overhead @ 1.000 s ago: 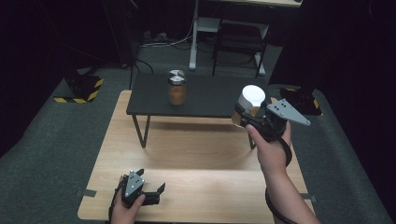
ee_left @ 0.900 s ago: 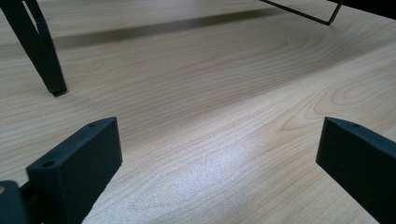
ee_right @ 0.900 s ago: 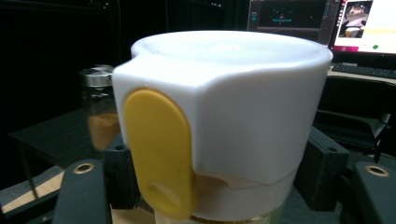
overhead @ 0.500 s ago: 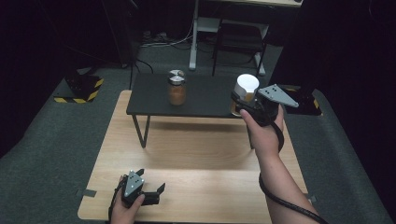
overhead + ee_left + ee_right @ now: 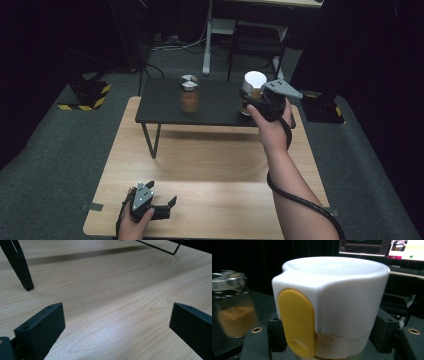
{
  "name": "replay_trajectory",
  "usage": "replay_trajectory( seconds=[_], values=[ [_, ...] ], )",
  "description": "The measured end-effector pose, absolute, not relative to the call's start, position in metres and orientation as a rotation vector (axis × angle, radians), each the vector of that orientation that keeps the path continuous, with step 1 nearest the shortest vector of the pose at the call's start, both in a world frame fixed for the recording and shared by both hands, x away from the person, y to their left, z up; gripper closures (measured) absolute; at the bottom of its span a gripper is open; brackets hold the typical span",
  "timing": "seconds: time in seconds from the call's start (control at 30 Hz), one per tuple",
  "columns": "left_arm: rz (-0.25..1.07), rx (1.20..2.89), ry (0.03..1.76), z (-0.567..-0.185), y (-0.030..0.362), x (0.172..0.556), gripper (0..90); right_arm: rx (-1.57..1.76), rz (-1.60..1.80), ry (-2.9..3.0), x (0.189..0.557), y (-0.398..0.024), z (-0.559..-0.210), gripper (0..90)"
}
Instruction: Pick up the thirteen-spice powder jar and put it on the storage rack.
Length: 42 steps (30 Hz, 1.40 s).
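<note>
Progress looks roughly halfway, judging by how things lie. The right tongs [image 5: 248, 100] are clamped on a white-capped container [image 5: 253, 86] with a yellow flip tab on its cap (a spice or seasoning shaker, by its look; in the right gripper view the black jaws press on either side below the cap [image 5: 332, 302]). It is held over the right end of the small black raised shelf [image 5: 165, 100] that stands on the wooden bench [image 5: 210, 165], low over its surface or just touching it; which one I cannot tell. A glass jar [image 5: 189, 93] with a metal lid and brownish powder inside stands upright on the shelf's middle, well apart from the container. So the pick-up appears done, and what is left is probably to settle the container on the shelf near the jar and release it. The left tongs [image 5: 162, 199] lie on the near edge of the bench, jaws spread wide with nothing but bare wood between them, seemingly not taking part in this step.
</note>
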<state>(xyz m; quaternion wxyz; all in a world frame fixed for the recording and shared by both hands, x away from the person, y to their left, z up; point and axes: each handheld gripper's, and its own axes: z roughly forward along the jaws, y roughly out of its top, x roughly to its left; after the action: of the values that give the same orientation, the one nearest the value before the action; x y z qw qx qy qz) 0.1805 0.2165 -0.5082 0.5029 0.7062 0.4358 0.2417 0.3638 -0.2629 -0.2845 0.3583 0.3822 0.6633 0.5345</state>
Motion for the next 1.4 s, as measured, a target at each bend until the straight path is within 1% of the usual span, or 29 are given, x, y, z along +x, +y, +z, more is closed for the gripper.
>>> replay_trajectory(
  seconds=[0.07,0.7,1.4],
  values=[
    [0.582,1.703,1.05,-0.509,0.217,0.181,0.6,1.005,1.374,1.714,0.371,-0.262,-0.285,30.5],
    [0.57,1.7,1.049,-0.509,0.219,0.182,0.6,1.03,1.38,1.714,0.388,-0.255,-0.293,30.4],
    [0.571,1.703,1.046,-0.509,0.219,0.181,0.6,1.009,1.389,1.703,0.387,-0.257,-0.3,30.2]
  ],
)
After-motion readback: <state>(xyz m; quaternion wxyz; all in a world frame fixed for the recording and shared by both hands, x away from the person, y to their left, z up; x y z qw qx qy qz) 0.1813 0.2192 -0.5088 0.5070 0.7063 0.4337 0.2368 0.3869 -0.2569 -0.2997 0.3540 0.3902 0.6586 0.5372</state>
